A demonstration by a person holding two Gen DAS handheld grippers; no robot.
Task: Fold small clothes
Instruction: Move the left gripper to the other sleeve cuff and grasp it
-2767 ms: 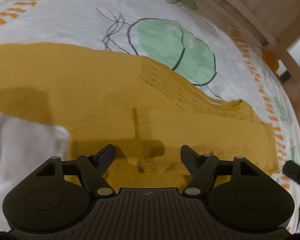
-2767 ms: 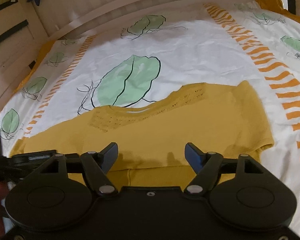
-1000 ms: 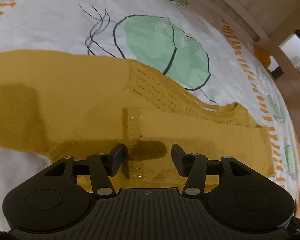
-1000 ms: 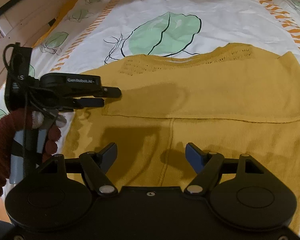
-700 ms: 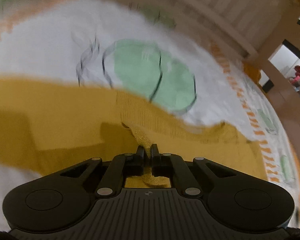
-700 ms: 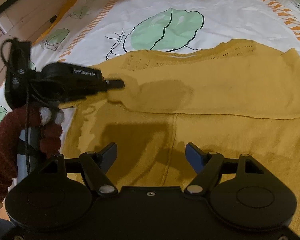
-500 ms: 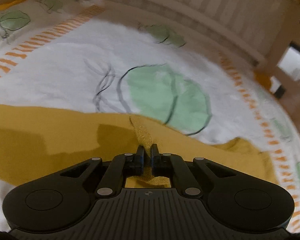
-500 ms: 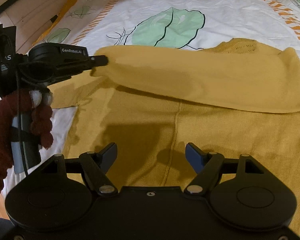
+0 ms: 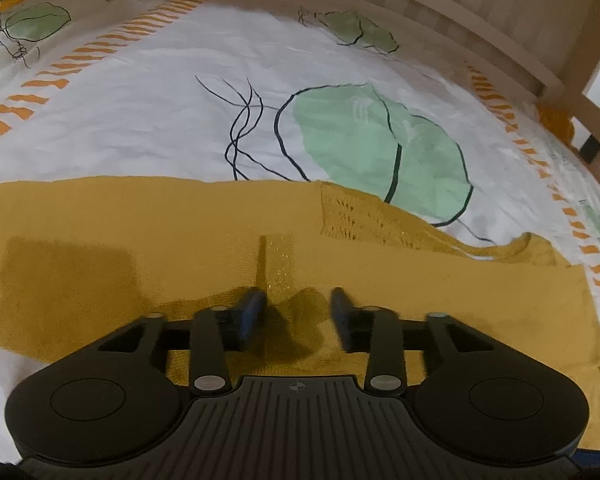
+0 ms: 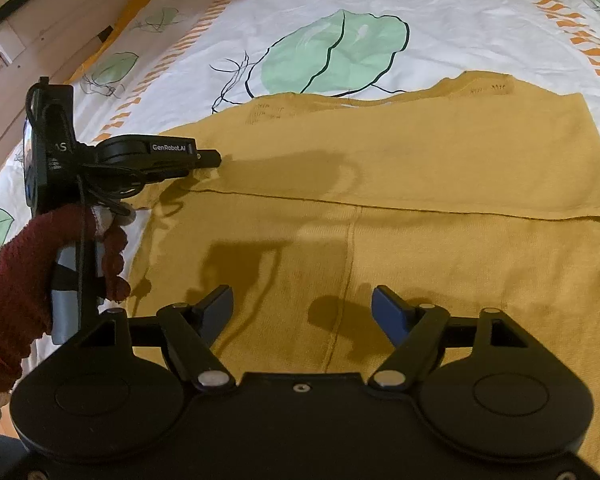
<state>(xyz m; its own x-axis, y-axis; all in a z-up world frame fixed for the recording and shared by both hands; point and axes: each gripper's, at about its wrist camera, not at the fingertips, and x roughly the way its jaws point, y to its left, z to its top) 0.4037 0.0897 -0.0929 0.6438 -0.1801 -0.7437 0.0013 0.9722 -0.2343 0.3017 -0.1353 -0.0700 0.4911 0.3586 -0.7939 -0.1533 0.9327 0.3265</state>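
A mustard-yellow knitted top lies flat on the bed, with one sleeve folded across its body; the sleeve's edge runs as a straight line over the chest. In the left wrist view the top fills the middle, and its glittery cuff band lies just ahead of the fingers. My left gripper hovers over that cuff, jaws opening, with nothing pressed between the pads. It also shows from the side at the top's left edge. My right gripper stands over the lower hem, jaws opening slightly wider and empty.
The bed sheet is white with green leaf prints and orange dashed stripes. A wooden bed rail runs along the far side. A hand in a dark red knitted glove holds the left gripper's handle.
The left gripper shut on the sleeve cuff, lifted it and carried it over the body, then let go; the sleeve now lies flat. The right gripper stayed put.
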